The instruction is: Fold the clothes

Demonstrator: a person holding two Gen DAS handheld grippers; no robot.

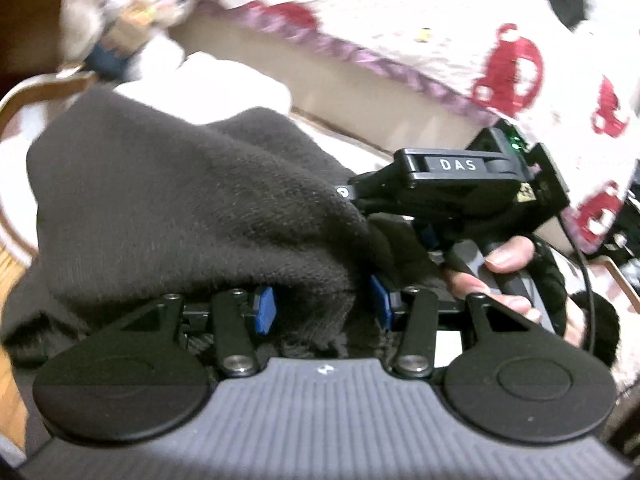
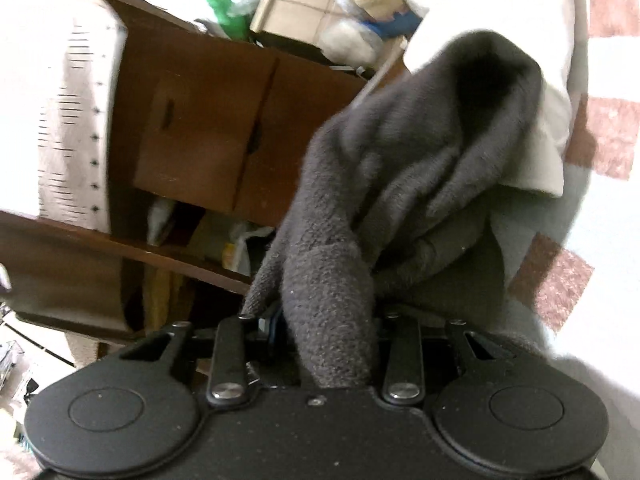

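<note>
Both grippers up, dark garment bunched between them over the bed.

The garment (image 1: 192,200) hangs slack off the bed (image 1: 460,32); left gripper (image 1: 320,304) and right gripper (image 2: 320,332) each pinch a thick fold (jaws part-closed). Draw them apart evenly to flatten it before folding.

Dark grey garment (image 1: 180,200), red-patterned white blanket (image 1: 460,20)

Right claw (image 2: 326,328) pads under dark garment (image 2: 404,184)
</note>
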